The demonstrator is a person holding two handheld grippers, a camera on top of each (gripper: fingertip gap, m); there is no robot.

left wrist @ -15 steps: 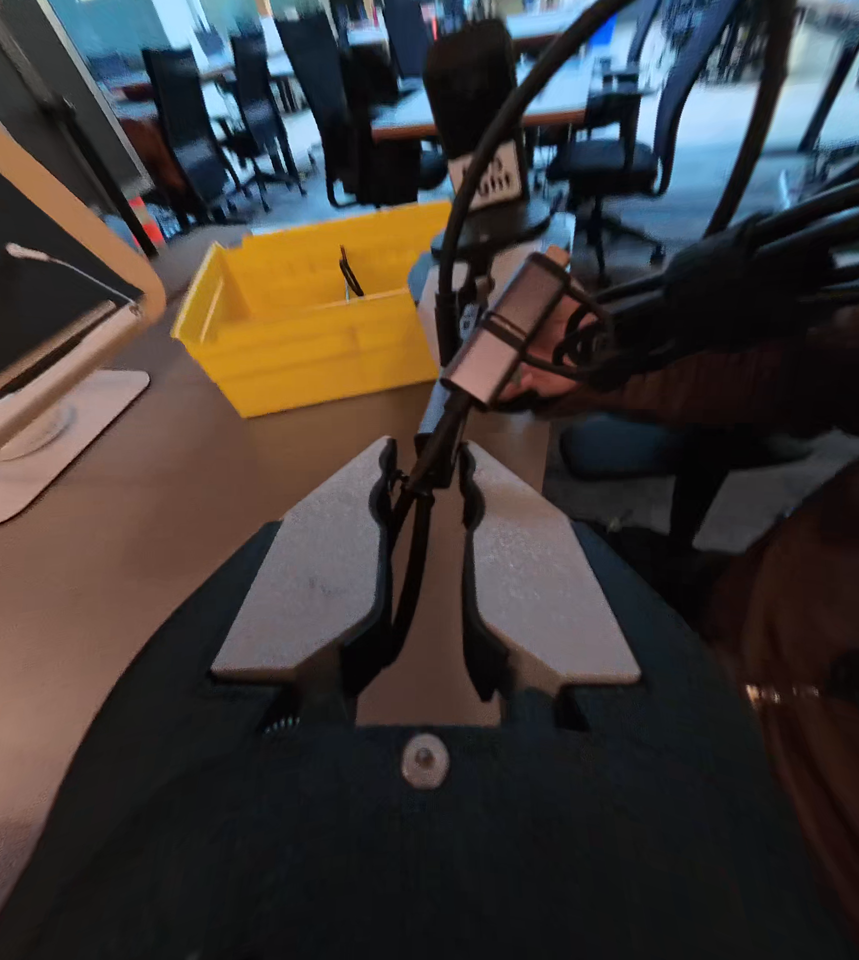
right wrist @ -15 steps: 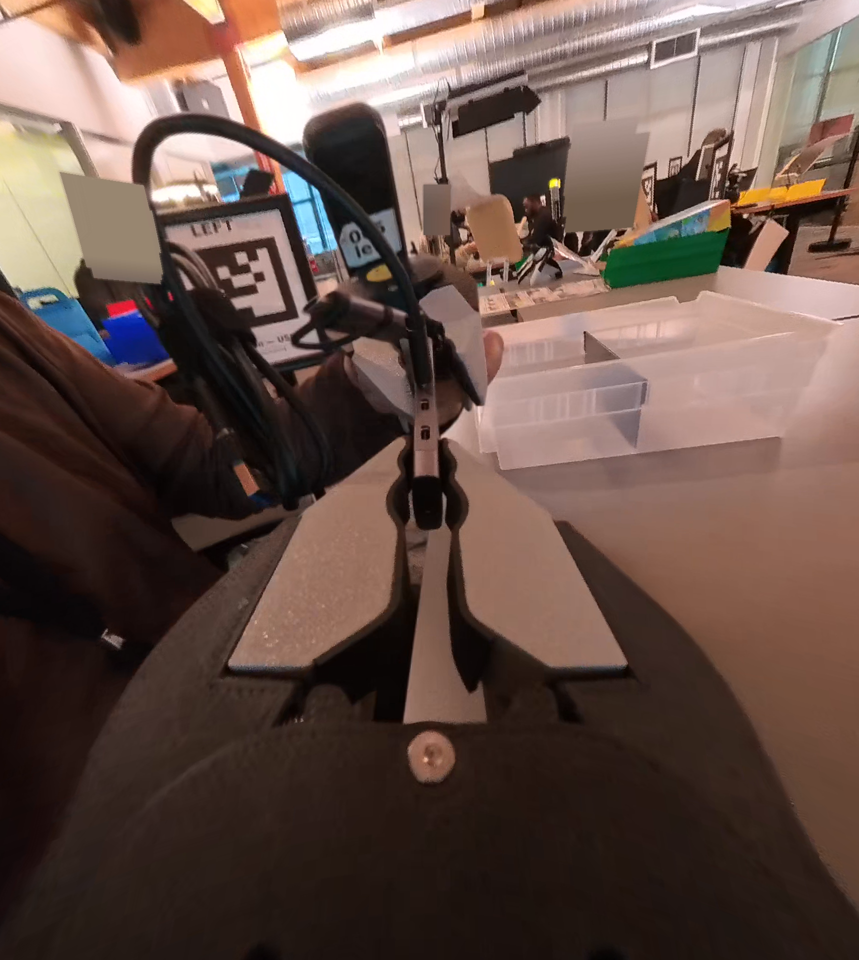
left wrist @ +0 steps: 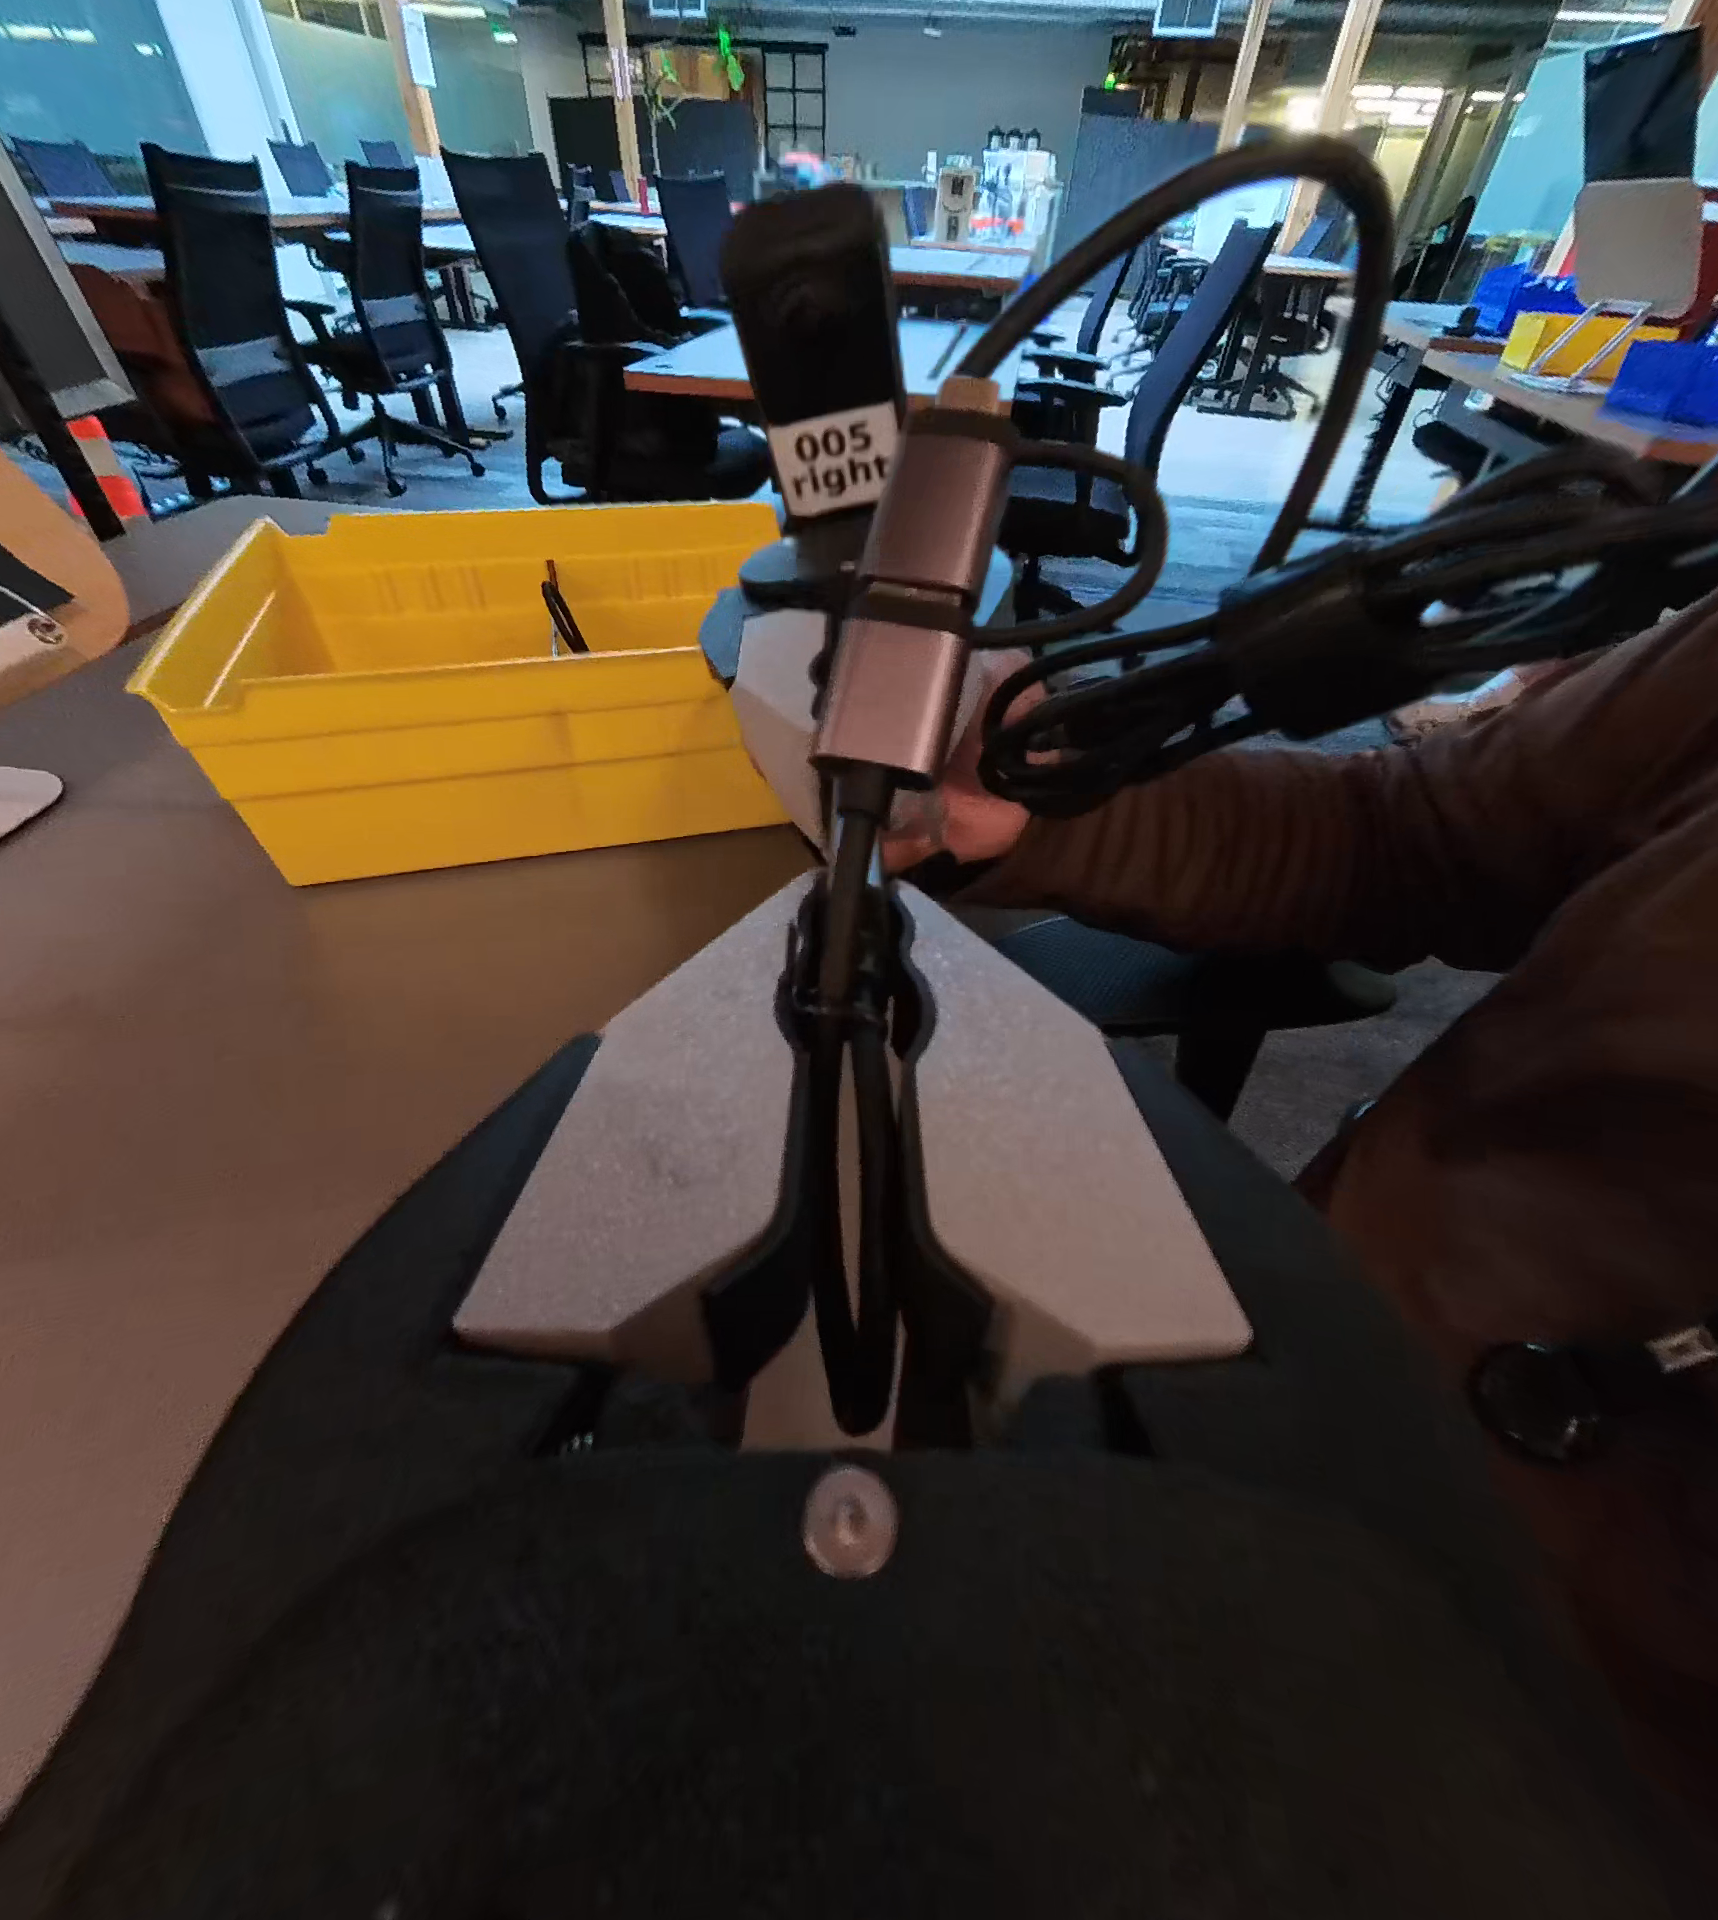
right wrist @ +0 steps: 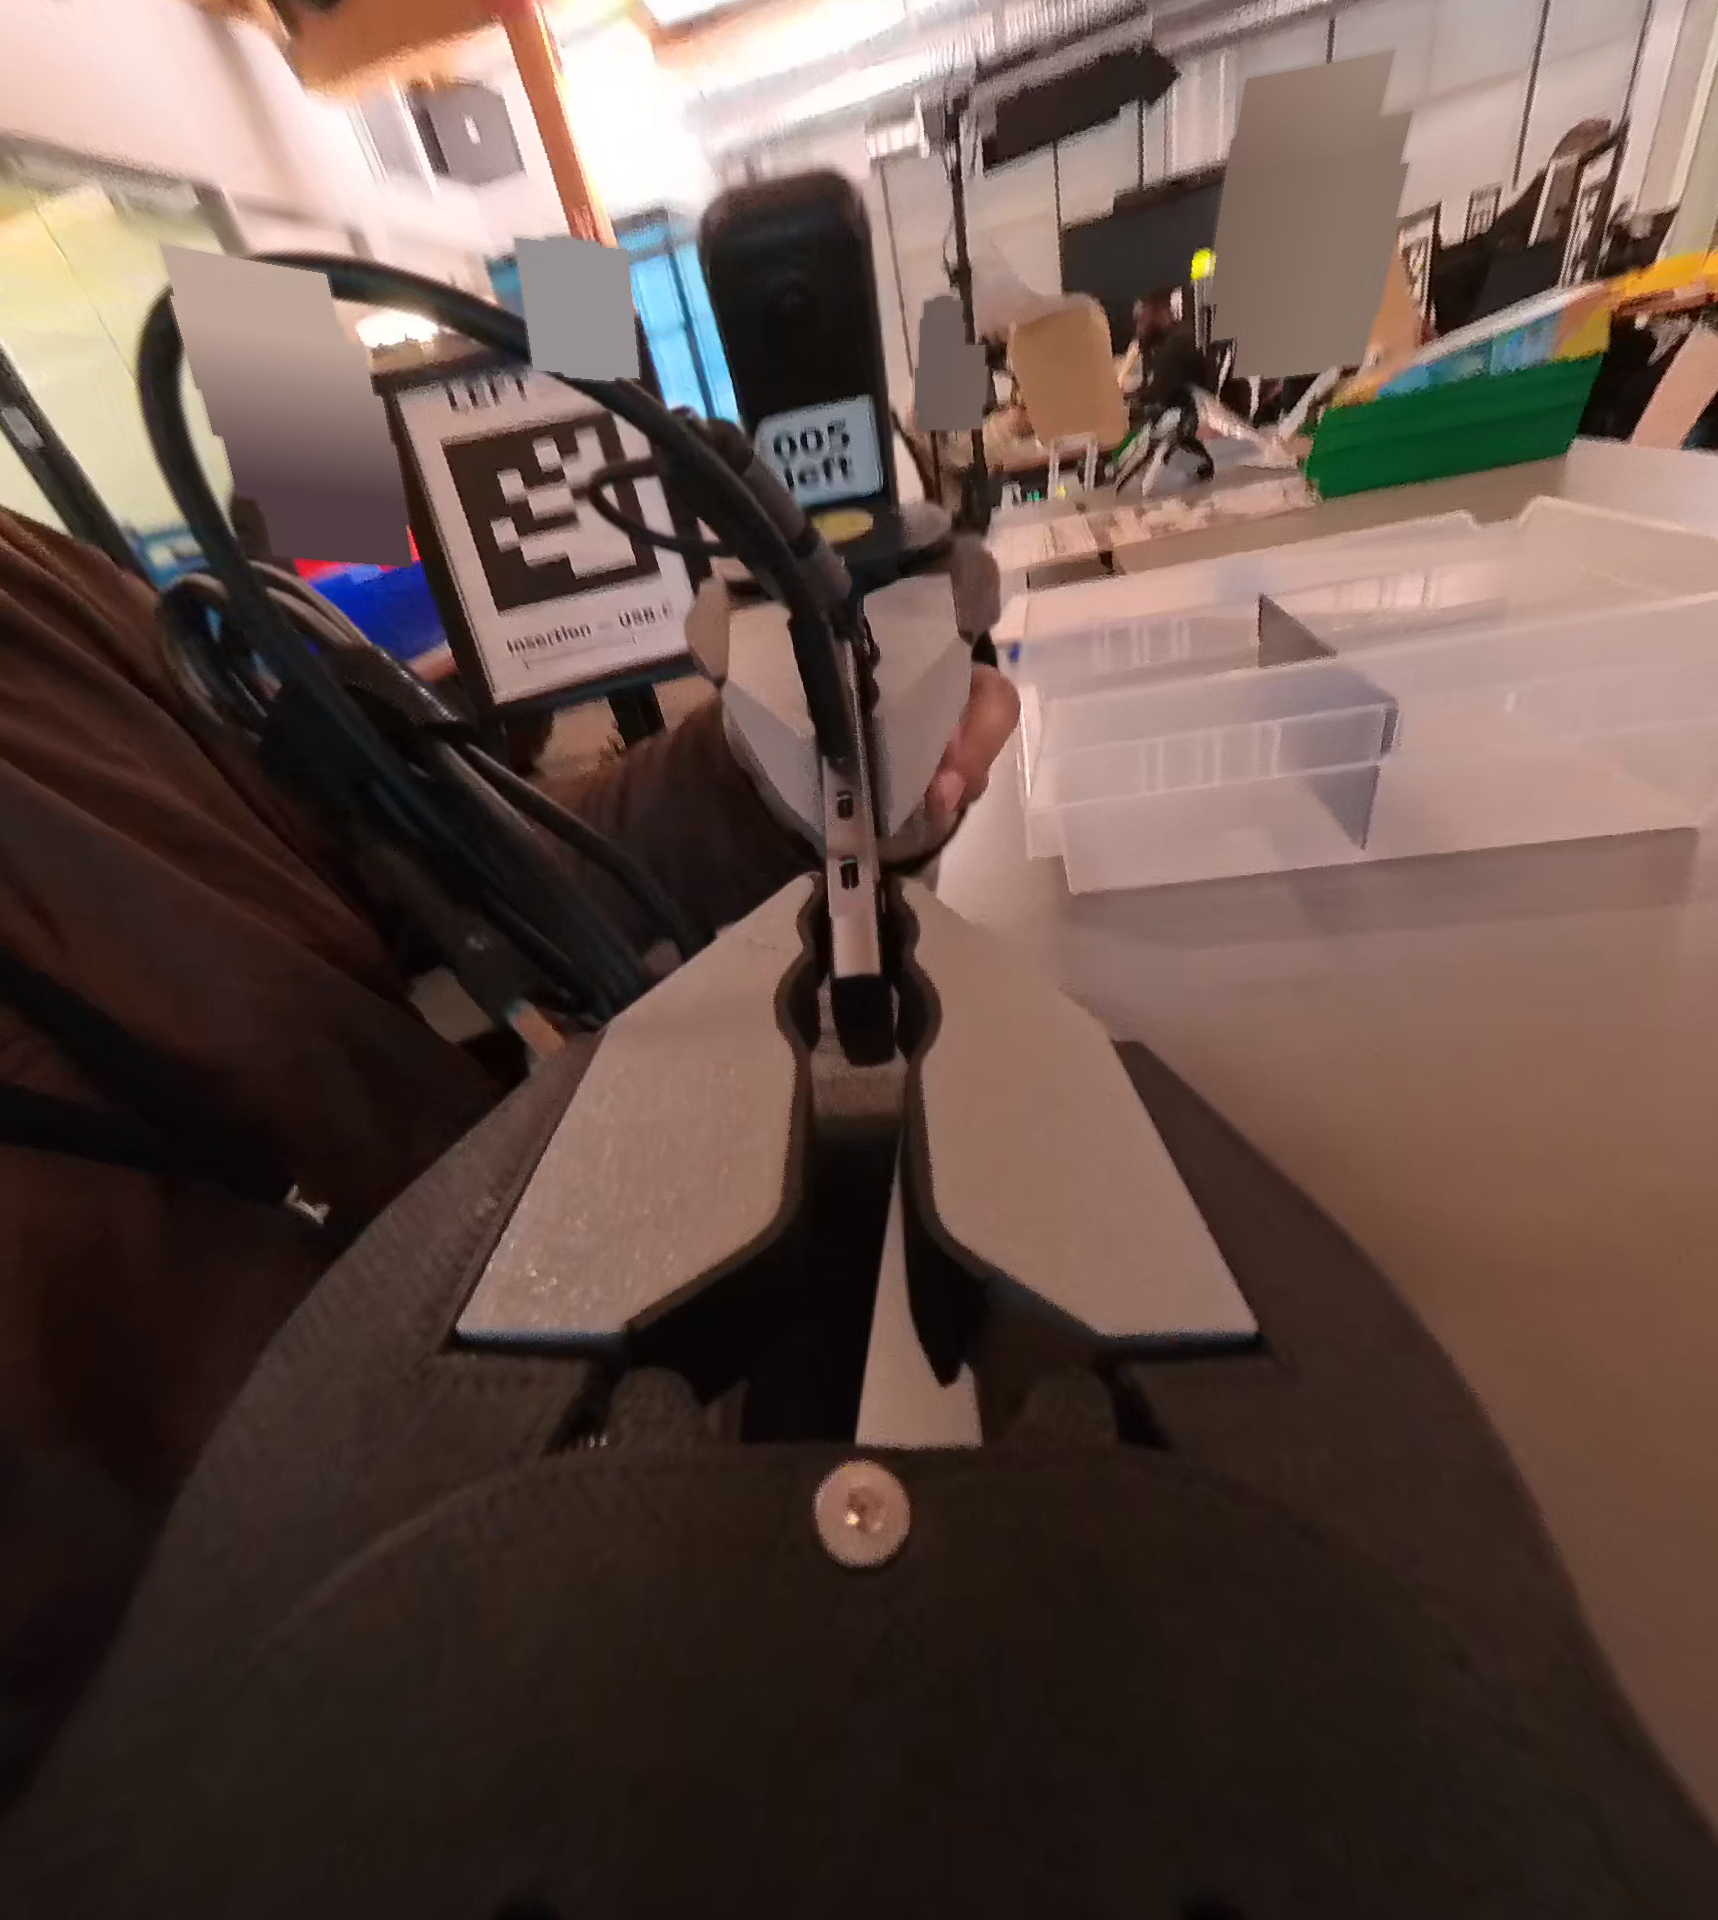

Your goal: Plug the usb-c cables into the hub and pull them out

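Stood beside the hub (left wrist: pixel 912 582), in order of size: yellow bin (left wrist: pixel 481 707) left of it, left gripper (left wrist: pixel 850 935) below it clamped on its black cable (left wrist: pixel 850 1143), right gripper (right wrist: pixel 860 977) pinching the hub's end, and both held above the table (left wrist: pixel 159 1039).

Grey metal hub (left wrist: pixel 912 613) held upright in mid-air, black usb-c cable (left wrist: pixel 1239 218) plugged into its top end, arching over, second black lead (left wrist: pixel 850 883) hanging below
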